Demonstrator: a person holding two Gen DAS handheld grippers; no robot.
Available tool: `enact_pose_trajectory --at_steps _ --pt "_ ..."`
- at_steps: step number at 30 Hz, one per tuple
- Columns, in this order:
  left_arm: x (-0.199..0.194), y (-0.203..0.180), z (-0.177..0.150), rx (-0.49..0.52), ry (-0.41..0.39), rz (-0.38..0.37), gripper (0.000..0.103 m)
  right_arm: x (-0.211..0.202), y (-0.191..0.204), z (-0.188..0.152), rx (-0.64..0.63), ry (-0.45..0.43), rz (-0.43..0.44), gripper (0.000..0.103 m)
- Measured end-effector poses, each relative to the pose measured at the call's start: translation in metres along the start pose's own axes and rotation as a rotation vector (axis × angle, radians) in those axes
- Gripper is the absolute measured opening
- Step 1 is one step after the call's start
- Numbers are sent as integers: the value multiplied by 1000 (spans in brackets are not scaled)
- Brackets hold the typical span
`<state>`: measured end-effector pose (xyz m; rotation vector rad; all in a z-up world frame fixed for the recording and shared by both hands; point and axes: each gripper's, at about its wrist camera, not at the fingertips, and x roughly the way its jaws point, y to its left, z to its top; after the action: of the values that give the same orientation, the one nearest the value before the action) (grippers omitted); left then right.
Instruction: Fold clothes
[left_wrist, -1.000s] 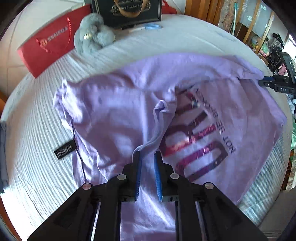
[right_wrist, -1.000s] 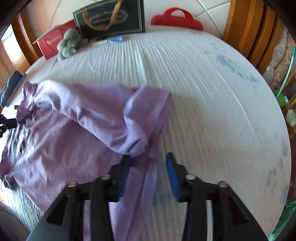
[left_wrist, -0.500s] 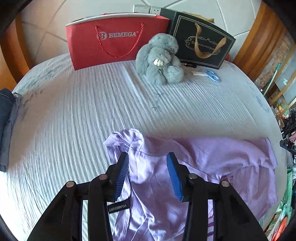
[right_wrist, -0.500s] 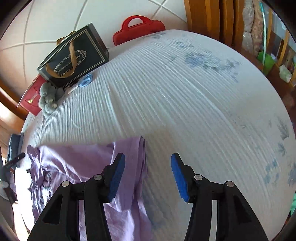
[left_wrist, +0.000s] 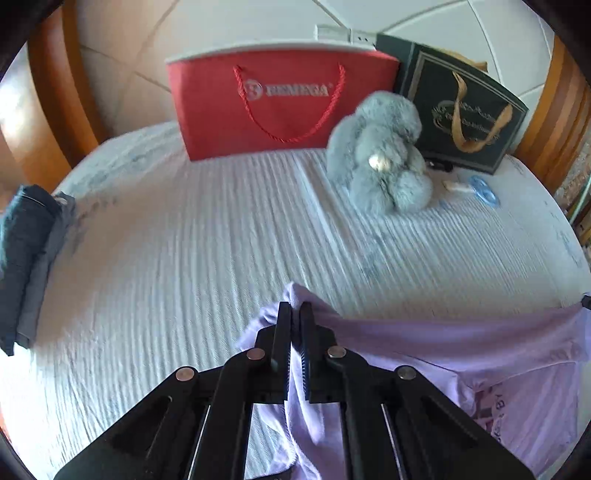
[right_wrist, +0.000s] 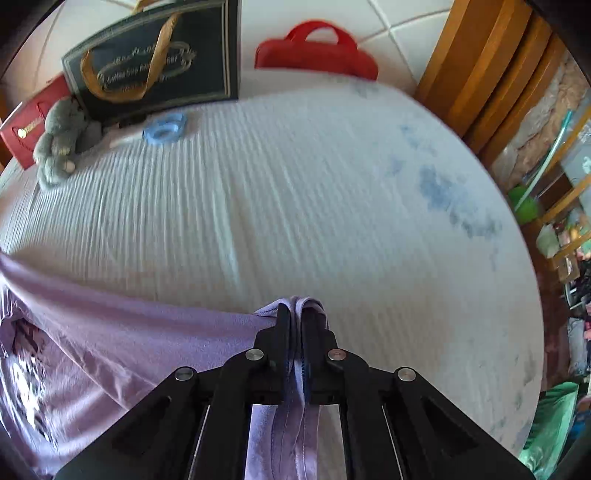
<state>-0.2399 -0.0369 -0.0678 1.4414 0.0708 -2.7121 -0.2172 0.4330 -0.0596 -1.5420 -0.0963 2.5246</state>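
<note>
A lilac T-shirt (left_wrist: 461, 350) with a sequin print lies on the white ribbed bed cover (left_wrist: 184, 258). My left gripper (left_wrist: 295, 308) is shut on a bunched corner of the shirt, which pokes out past the tips. The shirt's top edge runs taut off to the right. In the right wrist view my right gripper (right_wrist: 295, 308) is shut on the other corner of the T-shirt (right_wrist: 129, 332), and the cloth stretches away to the left with the print at the lower left.
At the bed's head stand a red paper bag (left_wrist: 280, 99), a dark gift bag (left_wrist: 461, 110), a grey plush rabbit (left_wrist: 380, 155), blue scissors (left_wrist: 480, 188) and a red case (right_wrist: 317, 51). Folded dark clothes (left_wrist: 26, 258) lie at the left edge. Wooden furniture (right_wrist: 491, 74) stands right.
Both grippers were open over the shirt's upper corners half a second ago. Both have shut on the cloth, and the edge between them is now pulled taut.
</note>
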Motion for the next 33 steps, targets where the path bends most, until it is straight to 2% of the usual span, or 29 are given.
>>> enact_pose_trajectory --at_steps 1,2,3,5,6,7,9,10,13,14,15,16,17,20,24,25,26,27,28,30,32,33 --pt "-1 2 4 -11 -30 27 7 7 0 4 8 21 -2 5" --pt "4 3 9 -23 -9 20 7 14 1 8 16 43 -3 11" --pt "9 6 9 -40 30 -15 9 21 1 12 24 64 -5 23" --pt "18 11 10 -73 105 -82 15 34 2 20 40 105 -8 33" --pt "10 11 6 -71 99 -94 17 34 0 18 55 103 -2 40" --pt "3 11 3 -59 81 -98 24 27 -7 15 90 74 10 44" --pt "-15 10 -8 -40 60 -105 38 11 -24 9 180 19 71 65" --pt "-20 8 -13 -30 61 -111 40 3 -37 9 228 -4 110 66" --pt "-30 0 -27 34 75 -107 40 -19 -58 0 278 -30 158 66" --pt "-29 -6 -29 67 79 -99 40 -24 -59 -3 265 -19 172 62" --pt "-27 -11 -31 92 81 -92 40 -25 -59 -5 246 1 193 52" --pt "-24 -13 -33 96 86 -89 40 -24 -56 -8 232 22 219 50" --pt "-22 -15 -34 99 92 -87 40 -23 -53 -11 218 44 244 49" --pt "-13 -19 -39 74 114 -101 40 -13 -47 -19 198 111 247 48" --pt "-3 -25 -47 86 144 -97 40 14 -45 -26 241 245 295 48" --pt "0 -25 -48 84 155 -96 40 21 -39 -27 217 277 295 48" --pt "3 -25 -49 81 165 -95 40 28 -33 -27 193 307 293 39" --pt "6 -24 -49 75 175 -105 40 31 -27 -24 157 306 277 15" --pt "7 -25 -48 77 177 -108 32 33 -20 -21 122 301 261 8" --pt "9 -26 -47 81 179 -115 1 19 -12 -3 58 181 185 7" --pt "2 -27 -43 78 142 -127 1 -11 -4 18 -16 -17 107 6" --pt "-3 -27 -40 68 116 -128 1 -15 -3 24 -36 -53 75 6"
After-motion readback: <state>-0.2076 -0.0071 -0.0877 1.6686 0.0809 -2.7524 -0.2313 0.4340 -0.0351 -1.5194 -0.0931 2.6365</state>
